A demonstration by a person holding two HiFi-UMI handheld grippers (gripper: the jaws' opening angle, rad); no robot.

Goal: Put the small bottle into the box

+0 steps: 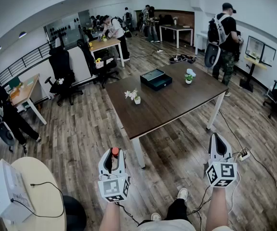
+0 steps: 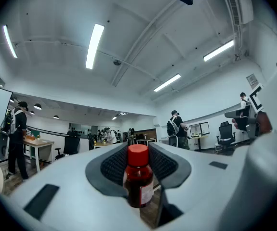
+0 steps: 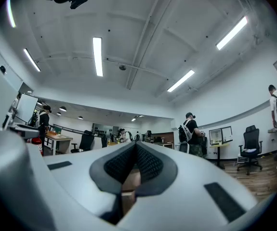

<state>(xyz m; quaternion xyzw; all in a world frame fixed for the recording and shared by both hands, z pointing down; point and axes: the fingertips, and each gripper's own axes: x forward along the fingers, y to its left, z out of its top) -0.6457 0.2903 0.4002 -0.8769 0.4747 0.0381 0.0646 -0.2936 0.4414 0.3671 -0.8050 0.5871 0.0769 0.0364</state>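
My left gripper [image 1: 112,157] is held low in front of the person, well short of the table. It is shut on a small dark-red bottle with a red cap [image 1: 114,152]. In the left gripper view the bottle [image 2: 138,179] stands upright between the black pads [image 2: 110,165]. The box [image 1: 155,79] is dark and open-topped. It lies on the far half of the brown table [image 1: 172,107]. My right gripper [image 1: 217,141] hangs at the right. In the right gripper view its jaws [image 3: 135,150] meet with nothing between them.
Two small flower pots [image 1: 136,98] [image 1: 189,78] stand on the table near the box. A person with a backpack [image 1: 225,37] stands beyond its far right corner. A round table with a white box [image 1: 8,191] is at the lower left. A power strip [image 1: 244,154] lies on the floor.
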